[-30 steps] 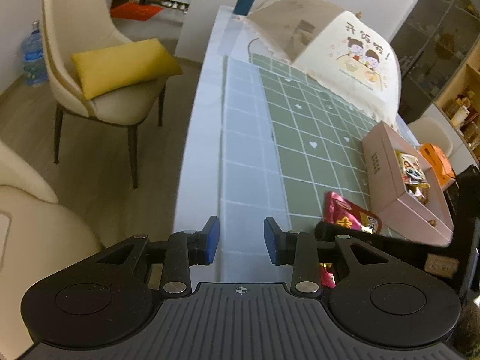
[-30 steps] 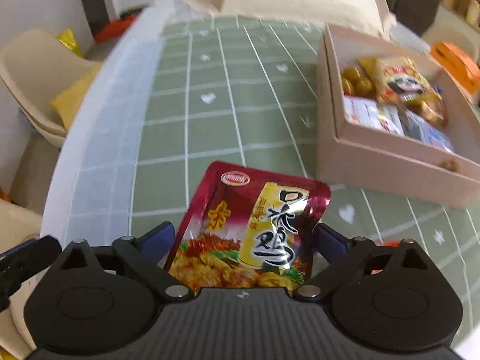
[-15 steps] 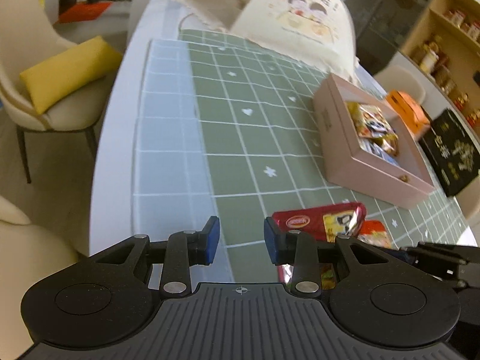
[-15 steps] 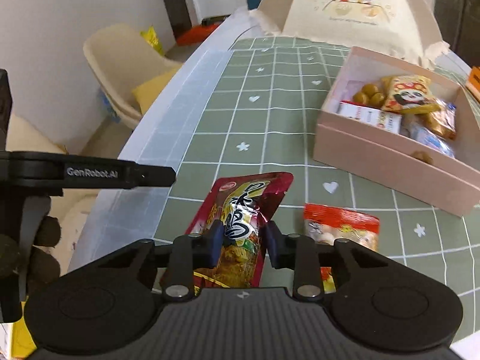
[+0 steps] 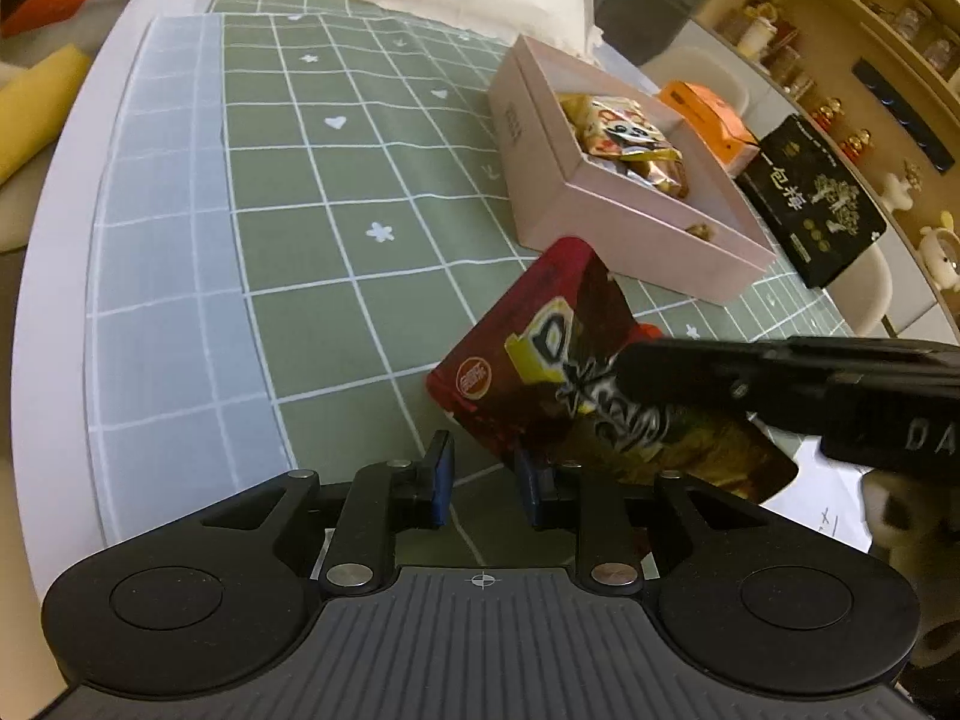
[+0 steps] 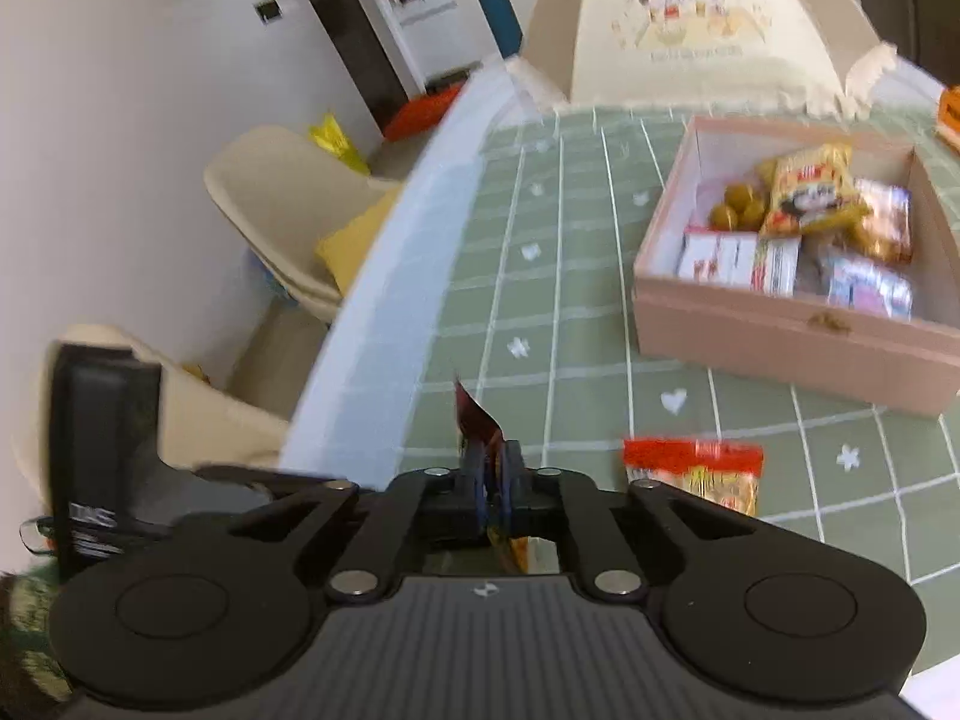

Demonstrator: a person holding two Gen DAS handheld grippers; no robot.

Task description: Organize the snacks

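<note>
My right gripper [image 6: 493, 468] is shut on a dark red snack packet [image 6: 477, 420], held edge-on and lifted above the green checked tablecloth. In the left wrist view the same packet [image 5: 540, 360] hangs tilted in front of my left gripper [image 5: 483, 474], with the right gripper's black body [image 5: 780, 378] across it. My left gripper is open and empty, low over the near table edge. An open pink box [image 6: 786, 330] with several snacks inside stands at the right; it also shows in the left wrist view [image 5: 606, 204]. A red-orange snack packet [image 6: 696, 471] lies flat near the right gripper.
A cream food cover [image 6: 690, 24] stands at the table's far end. An orange box [image 5: 708, 114] and a black box [image 5: 816, 204] lie beyond the pink box. Beige chairs [image 6: 282, 198] with a yellow cushion stand left of the table. Shelves [image 5: 852, 18] stand at the right.
My right gripper closed on the dark red packet and lifted it off the cloth, turning it edge-on. The left gripper swung right toward the pink box and stayed open.
</note>
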